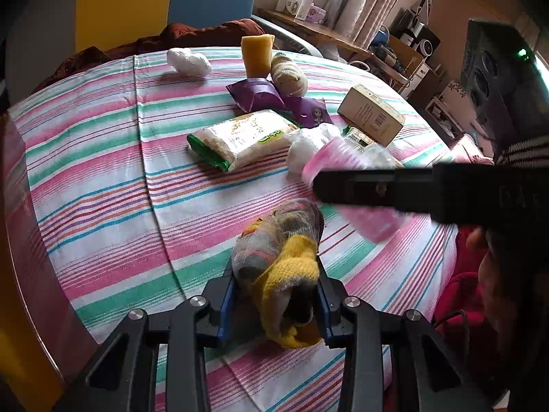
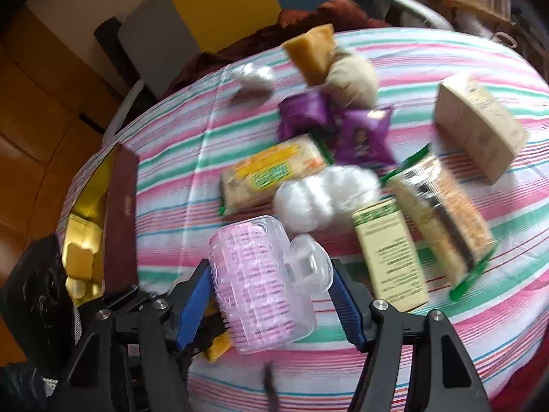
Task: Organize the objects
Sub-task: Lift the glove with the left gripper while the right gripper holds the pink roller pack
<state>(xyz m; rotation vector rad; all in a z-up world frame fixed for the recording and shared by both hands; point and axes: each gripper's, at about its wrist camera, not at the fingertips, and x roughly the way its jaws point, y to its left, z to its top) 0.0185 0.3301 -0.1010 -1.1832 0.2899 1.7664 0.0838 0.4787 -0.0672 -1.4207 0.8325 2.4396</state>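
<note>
My left gripper is shut on a plastic-wrapped sock bundle of yellow and grey socks, low over the striped tablecloth. In the right wrist view a clear container of pink items lies between the blue pads of my right gripper. The left pad touches it, while the right pad stands off from its body, close to the clear domed lid. In the left wrist view one black finger of the right gripper crosses over the same pink container.
Mid-table lie a rice packet, purple packets, a yellow sponge, a beige sock roll, white wrapped lumps and a cardboard box. A maroon-lidded box with gold lining sits at the left edge. A green-labelled carton lies right.
</note>
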